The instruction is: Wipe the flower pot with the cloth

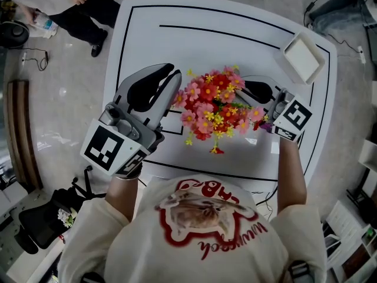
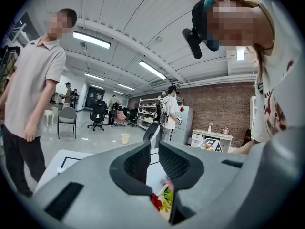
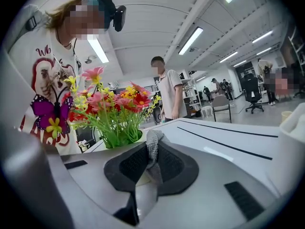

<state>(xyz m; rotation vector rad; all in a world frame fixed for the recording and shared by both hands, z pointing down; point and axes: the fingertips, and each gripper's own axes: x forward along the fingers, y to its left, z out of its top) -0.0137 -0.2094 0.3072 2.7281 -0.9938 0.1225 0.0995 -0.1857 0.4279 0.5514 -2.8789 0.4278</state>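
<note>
Big white bench (image 1: 235, 46) with black lines taped on it, and a small white tray (image 1: 303, 56) sitting off near the far right corner. The room is an open office type space with a pale glossy floor, a brick wall (image 2: 214, 104), strip lights overhead and a few office chairs further back. Another person (image 1: 88, 10) is standing off the bench's far left corner.

Both arms are reached out, one on each side of the flowers (image 1: 215, 108) in the middle of the bench, and both grippers point roughly level.

The left gripper (image 1: 175, 78) comes in from the left with its fingers pretty much closed and only a thin slit between them. I can't see anything clamped there. Its tips are right at the edge of the blooms.

The right gripper (image 3: 151, 147) has its fingers pinched on a grey knit cloth (image 3: 153, 142), which bunches up above the tips. The flower pot (image 3: 116, 145) is just past those fingers, slightly left in the right gripper view. It's pale, and its side sits right behind the cloth.
</note>
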